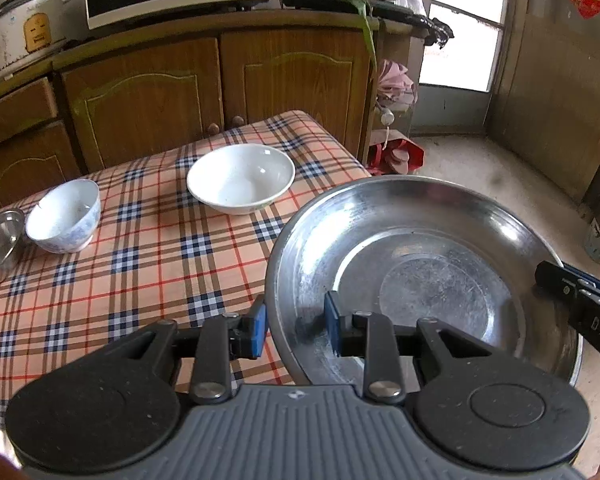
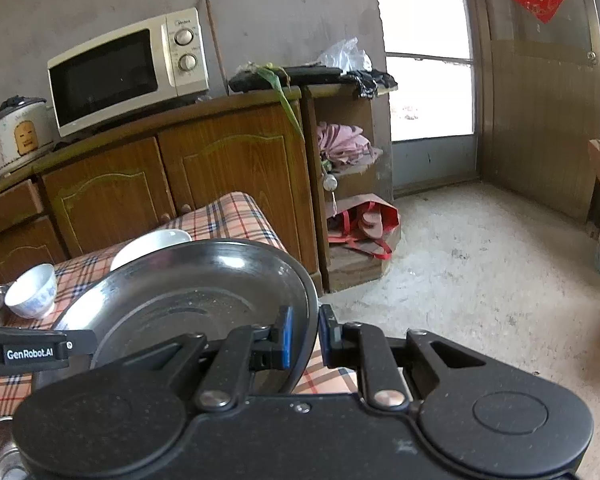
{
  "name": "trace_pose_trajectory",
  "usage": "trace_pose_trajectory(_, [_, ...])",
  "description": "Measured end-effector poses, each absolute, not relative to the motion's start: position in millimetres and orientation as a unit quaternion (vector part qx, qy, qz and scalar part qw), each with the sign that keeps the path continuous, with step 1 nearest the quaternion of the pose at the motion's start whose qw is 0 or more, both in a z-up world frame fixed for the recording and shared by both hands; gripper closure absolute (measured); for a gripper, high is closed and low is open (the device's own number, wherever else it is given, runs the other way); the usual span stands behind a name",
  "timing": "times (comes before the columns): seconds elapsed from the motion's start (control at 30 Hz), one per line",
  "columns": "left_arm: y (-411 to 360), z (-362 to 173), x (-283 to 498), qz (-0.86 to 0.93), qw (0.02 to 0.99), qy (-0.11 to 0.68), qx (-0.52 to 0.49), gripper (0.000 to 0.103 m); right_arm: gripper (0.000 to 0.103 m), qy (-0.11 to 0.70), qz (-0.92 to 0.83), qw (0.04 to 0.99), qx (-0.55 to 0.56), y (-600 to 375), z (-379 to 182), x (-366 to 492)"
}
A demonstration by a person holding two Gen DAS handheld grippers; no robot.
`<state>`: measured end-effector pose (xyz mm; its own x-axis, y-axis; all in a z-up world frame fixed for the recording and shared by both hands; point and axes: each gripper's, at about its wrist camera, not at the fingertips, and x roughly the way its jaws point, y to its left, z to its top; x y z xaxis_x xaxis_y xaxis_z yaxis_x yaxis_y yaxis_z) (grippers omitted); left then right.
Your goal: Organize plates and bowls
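I'm clamping both grippers, left [image 1: 296, 330] and right [image 2: 305, 336], on the steel pan's [image 1: 420, 248] rim at opposite sides, nine and three o'clock, keeping it level. I'm guessing it stacks with the bowls [image 1: 241, 178] at eleven o'clock.

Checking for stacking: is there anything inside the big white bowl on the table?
No, the white bowl sits empty on the checked tablecloth, its inside bare in the left wrist view.

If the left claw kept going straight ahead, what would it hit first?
Probably nothing new: the left claw already grips the steel plate by its rim. Beyond that lies bare floor, though depth is unclear.
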<state>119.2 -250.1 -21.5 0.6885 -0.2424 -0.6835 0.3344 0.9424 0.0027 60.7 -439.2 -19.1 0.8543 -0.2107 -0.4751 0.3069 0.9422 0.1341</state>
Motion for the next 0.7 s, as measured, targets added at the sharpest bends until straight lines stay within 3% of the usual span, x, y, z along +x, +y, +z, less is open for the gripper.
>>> trace_pose_trajectory(0.7, [-221, 3, 87, -0.157, 0.927, 0.335, 0.065, 0.073, 0.084, 0.212, -0.12, 0.965, 0.093, -413, 9, 30])
